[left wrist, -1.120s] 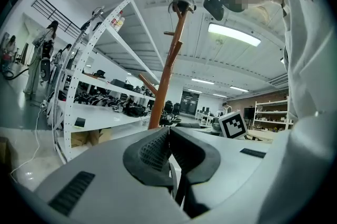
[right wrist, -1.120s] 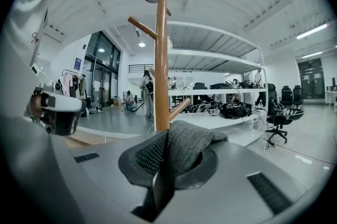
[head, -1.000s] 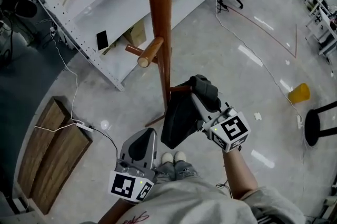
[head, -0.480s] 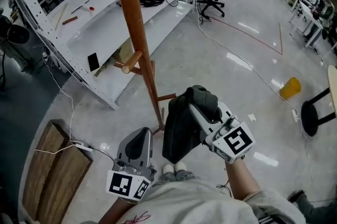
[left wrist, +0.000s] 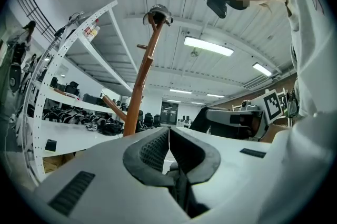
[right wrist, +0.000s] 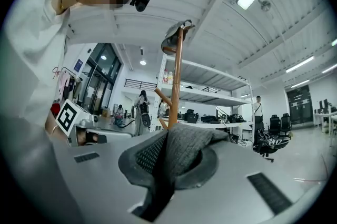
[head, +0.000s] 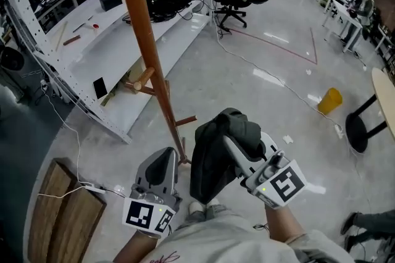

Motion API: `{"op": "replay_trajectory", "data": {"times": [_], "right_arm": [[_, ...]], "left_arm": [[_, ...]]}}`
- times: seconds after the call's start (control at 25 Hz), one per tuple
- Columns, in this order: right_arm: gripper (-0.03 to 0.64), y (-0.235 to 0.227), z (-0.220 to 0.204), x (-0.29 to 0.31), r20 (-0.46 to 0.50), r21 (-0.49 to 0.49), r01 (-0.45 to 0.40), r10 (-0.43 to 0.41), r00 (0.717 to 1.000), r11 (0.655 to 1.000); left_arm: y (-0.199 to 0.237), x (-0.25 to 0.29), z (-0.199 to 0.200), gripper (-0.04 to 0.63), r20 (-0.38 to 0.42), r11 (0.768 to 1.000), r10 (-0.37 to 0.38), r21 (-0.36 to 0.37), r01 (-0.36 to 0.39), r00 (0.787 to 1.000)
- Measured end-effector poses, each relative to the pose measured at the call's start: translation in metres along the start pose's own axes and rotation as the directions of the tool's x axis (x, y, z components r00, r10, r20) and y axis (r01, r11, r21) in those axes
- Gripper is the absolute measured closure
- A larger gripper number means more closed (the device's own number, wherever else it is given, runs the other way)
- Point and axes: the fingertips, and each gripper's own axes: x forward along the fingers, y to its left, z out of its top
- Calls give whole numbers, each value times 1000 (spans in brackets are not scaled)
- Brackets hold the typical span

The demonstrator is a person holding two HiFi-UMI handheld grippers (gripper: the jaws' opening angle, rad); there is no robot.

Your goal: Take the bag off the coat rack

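**Bag clear of the rack, clamped in the right jaws**

Head view: the dark bag [head: 213,160] hangs low in the frame, near 6 o'clock, its gathered top caught in the right gripper [head: 237,143], which reaches in from 5 o'clock. The bag is apart from the wooden coat rack [head: 145,39], whose pole slants from its foot beside the bag up toward 11 o'clock. The left gripper [head: 164,160] sits at 7 o'clock, just beside the bag and touching neither it nor the rack. Shelving [head: 92,33] runs behind the rack at 10 o'clock; a yellow container [head: 329,100] stands on the floor [head: 259,89] at 3 o'clock.

Left gripper view: its jaws are pressed together with nothing between them. The rack rises at 11 o'clock, and the right gripper shows at 3 o'clock with the bag dark behind it. Only from down here is the rack's top seen, carrying a cap [left wrist: 158,11].

Right gripper view: grey woven bag fabric bulges up between the jaws and spills over toward 3 o'clock; the jaws are clenched on it. The rack stands at 12 o'clock, the left gripper at 9 o'clock.
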Motion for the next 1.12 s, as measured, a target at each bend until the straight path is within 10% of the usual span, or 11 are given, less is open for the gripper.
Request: {"op": "replay_trajectory", "data": {"times": [1.12], "right_arm": [[583,118,51,-183,75,38,-199,196,978,979]], "left_arm": [[-184,-139,14,577,70,984,168,50,-172,983]]}}
